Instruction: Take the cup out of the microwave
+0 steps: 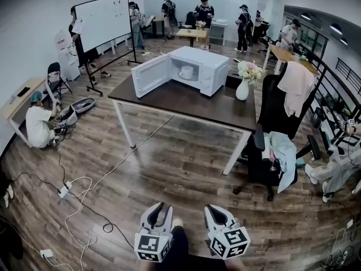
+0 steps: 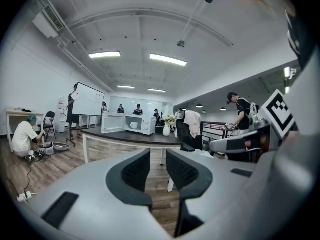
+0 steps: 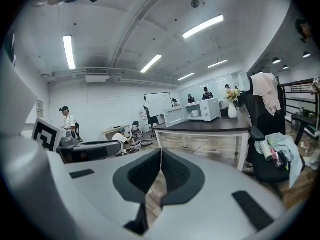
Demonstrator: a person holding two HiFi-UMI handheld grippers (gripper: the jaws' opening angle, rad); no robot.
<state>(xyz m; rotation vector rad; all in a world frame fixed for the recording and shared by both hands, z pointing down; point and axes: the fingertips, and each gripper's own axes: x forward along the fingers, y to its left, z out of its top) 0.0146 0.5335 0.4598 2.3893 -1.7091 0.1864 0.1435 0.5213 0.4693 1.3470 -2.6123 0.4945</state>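
**Both grippers empty; cup inside the open microwave**

Nearest, the left gripper [image 1: 163,209] and right gripper [image 1: 211,209] are held side by side low over the wood floor [image 1: 186,168], both pointing toward the table [image 1: 186,105]. The left gripper's jaws stand slightly apart with a narrow gap and nothing between them. The right gripper's jaws are pressed together on nothing.

A white cable [image 1: 84,193] lies on the floor to the left.

Well ahead, the microwave [image 1: 210,66] sits on the dark table, its door [image 1: 151,75] swung open to the left. The white cup [image 1: 186,72] stands inside the cavity, well apart from both grippers. A vase [image 1: 242,89] of flowers stands to the microwave's right. A whiteboard [image 1: 101,20] stands beyond.
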